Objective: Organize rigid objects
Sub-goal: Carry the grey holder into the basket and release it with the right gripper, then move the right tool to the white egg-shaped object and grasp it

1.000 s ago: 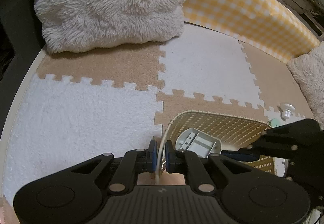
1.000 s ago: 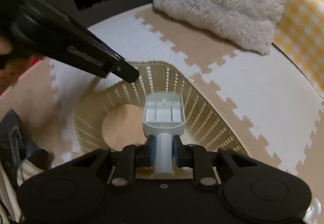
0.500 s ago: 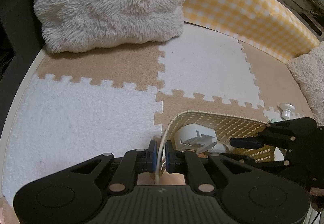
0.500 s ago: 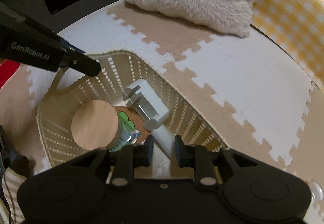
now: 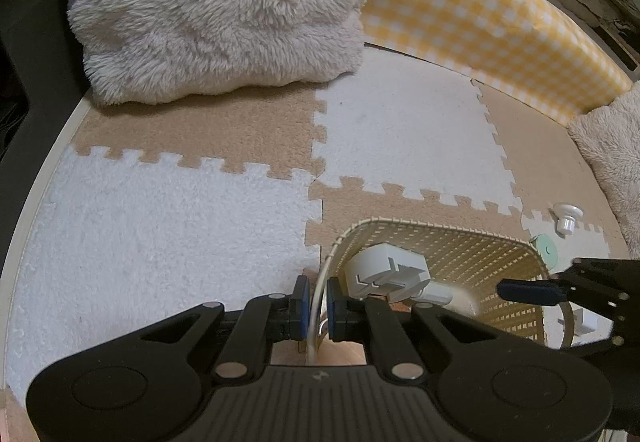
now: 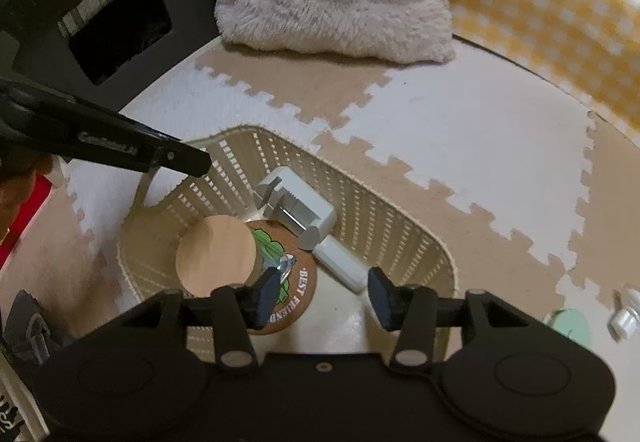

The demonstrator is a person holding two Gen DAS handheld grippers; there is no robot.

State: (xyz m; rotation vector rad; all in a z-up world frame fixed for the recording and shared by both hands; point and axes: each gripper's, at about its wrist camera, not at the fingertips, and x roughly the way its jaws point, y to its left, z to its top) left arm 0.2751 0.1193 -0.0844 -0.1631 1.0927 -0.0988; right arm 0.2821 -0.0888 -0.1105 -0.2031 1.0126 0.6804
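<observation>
Right gripper [image 6: 322, 296]: fingers spread wide, empty, above the basket [image 6: 400, 218]. Just ahead, the white clamp [image 6: 298, 204] lies inside, leaning on the wall. Left gripper [image 5: 314, 308] pinches the rim. Risk: basket tips if left pulls unevenly. Far right, small white knob [image 6: 626, 312] awaits.
</observation>
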